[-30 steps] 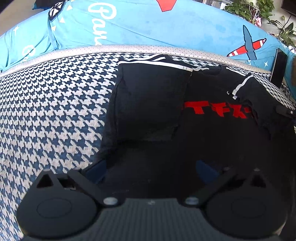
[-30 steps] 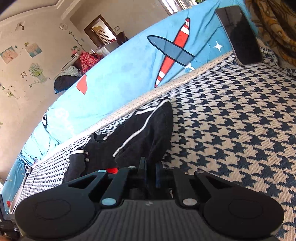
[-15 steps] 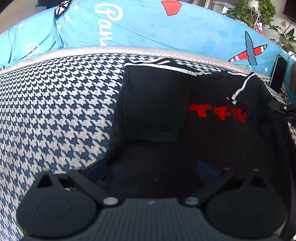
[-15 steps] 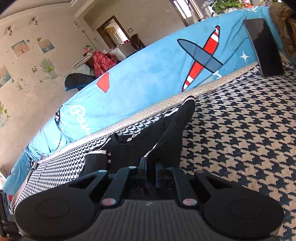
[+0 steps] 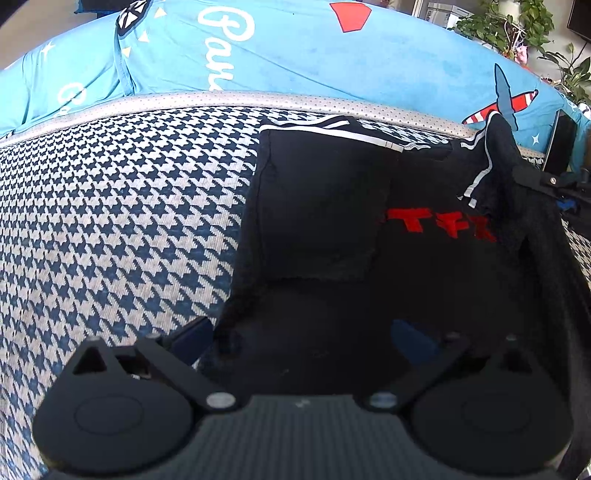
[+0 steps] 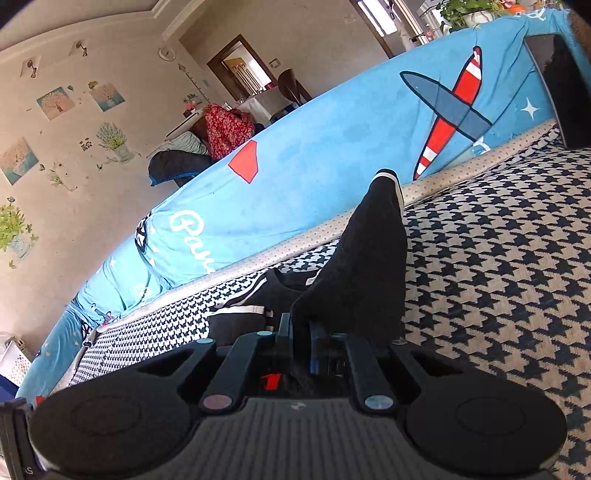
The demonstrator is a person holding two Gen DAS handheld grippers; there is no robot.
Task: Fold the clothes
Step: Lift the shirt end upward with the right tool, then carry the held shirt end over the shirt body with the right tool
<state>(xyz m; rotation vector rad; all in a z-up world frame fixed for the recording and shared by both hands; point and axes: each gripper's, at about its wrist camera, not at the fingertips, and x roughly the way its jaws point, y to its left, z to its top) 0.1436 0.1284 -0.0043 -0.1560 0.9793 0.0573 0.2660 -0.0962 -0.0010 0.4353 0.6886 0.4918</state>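
Careful: your right gripper (image 6: 301, 339) is pinching the shirt's (image 5: 332, 206) sleeve (image 6: 369, 266) thinly; it could slip out mid-fold while your left gripper (image 5: 306, 336) is hanging open.

This is a home, a living room. There is a sofa with a houndstooth seat cover (image 6: 498, 295) in dark blue and white. A bright blue blanket (image 6: 314, 147) with a red and white plane picture (image 6: 450, 118) lies over the sofa back. The wall (image 6: 92, 55) has small flower pictures (image 6: 55, 103) and stickers of plants in pots (image 6: 110, 140). An open doorway (image 6: 243, 74) shows another room with a chair (image 6: 291, 85). Green houseplants (image 5: 509, 22) stand behind the sofa. A pile of clothes (image 6: 207, 140) lies past the blanket.
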